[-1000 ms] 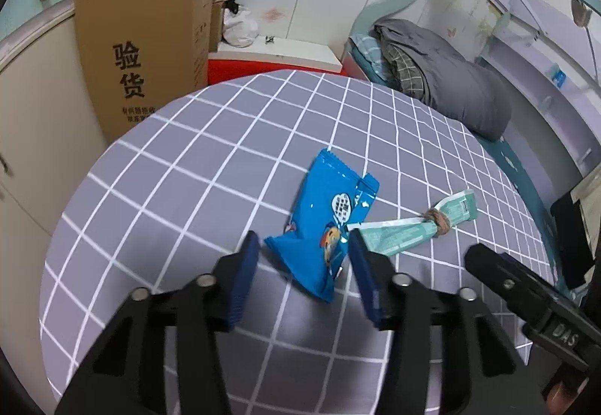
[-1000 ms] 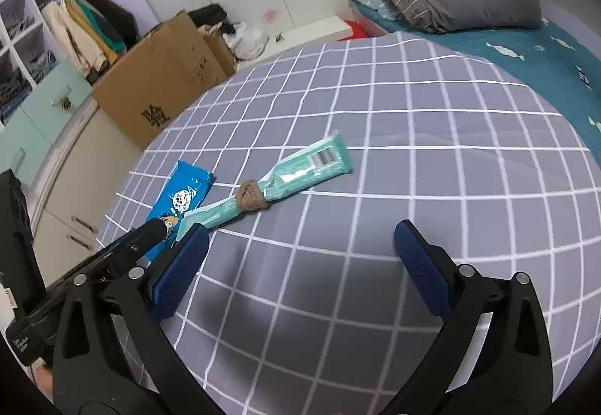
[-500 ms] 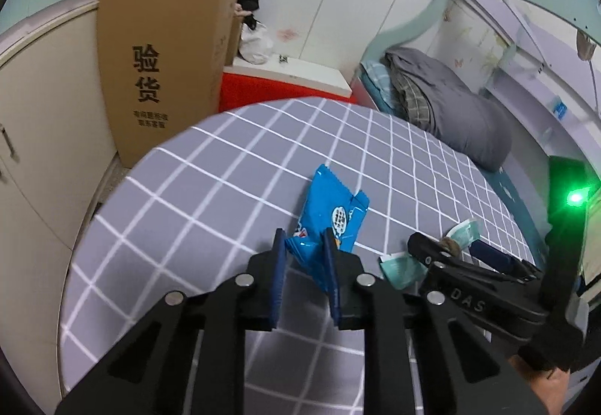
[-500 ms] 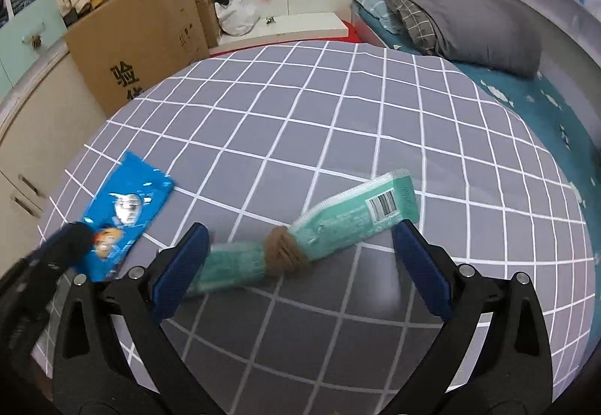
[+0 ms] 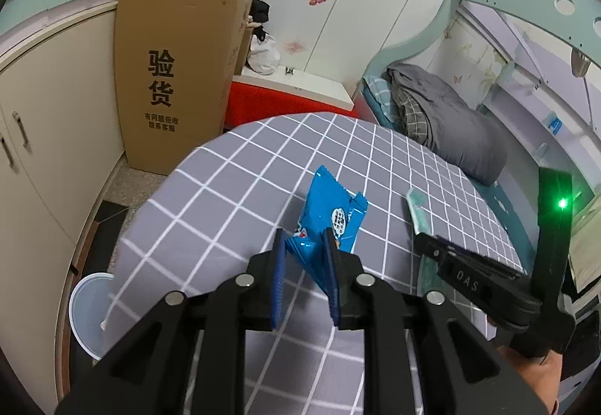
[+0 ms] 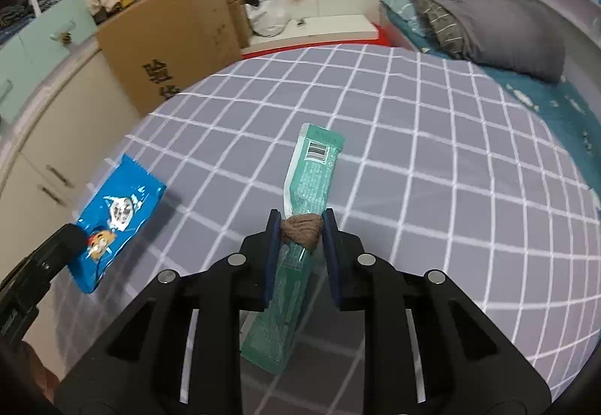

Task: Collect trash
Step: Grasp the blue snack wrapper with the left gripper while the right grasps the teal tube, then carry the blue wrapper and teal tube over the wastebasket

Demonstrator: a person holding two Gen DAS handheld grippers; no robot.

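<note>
Over the checked table [image 5: 233, 189], the left gripper [image 5: 302, 246] pinches the blue wrapper [image 5: 330, 215]; the right gripper [image 6: 300, 227] is closing on the green wrapper [image 6: 311, 174] at its brown tie. Both look lifted, probably. Squeeze firmly, then carry them to the white bin [image 5: 84, 306].

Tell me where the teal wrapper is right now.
In the right wrist view the teal wrapper sits centre frame between the right gripper fingers, which are closing on its brown-banded middle, right of the blue snack packet.
</note>
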